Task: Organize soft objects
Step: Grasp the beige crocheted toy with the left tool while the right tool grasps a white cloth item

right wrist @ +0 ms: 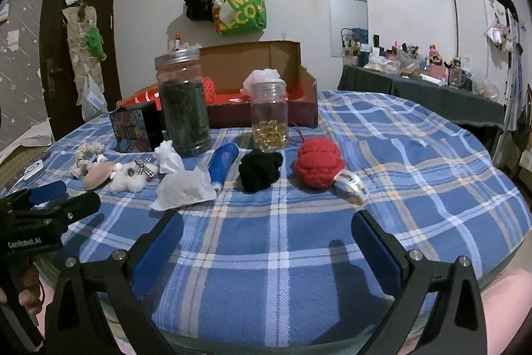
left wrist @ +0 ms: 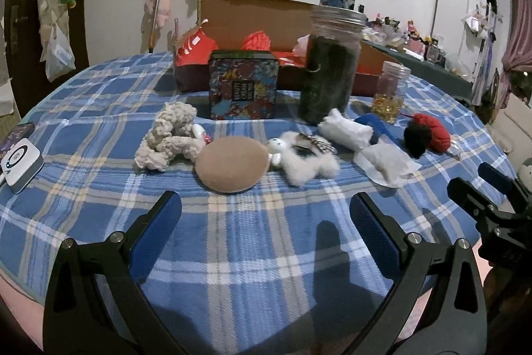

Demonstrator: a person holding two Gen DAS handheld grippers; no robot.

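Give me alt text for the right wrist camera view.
An open right claw hovers over a blue plaid tablecloth, holding nothing. Ahead lie a red knitted ball, a black knitted lump and a white pouch, before two jars and an open cardboard box.

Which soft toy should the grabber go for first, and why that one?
Probably the right hand-held gripper should ease forward toward the red knitted ball. Its jaws are open and empty, and the ball lies just ahead on the plaid cloth, slightly to the right, apart from the black fluffy toy. The open cardboard box behind already holds soft things.
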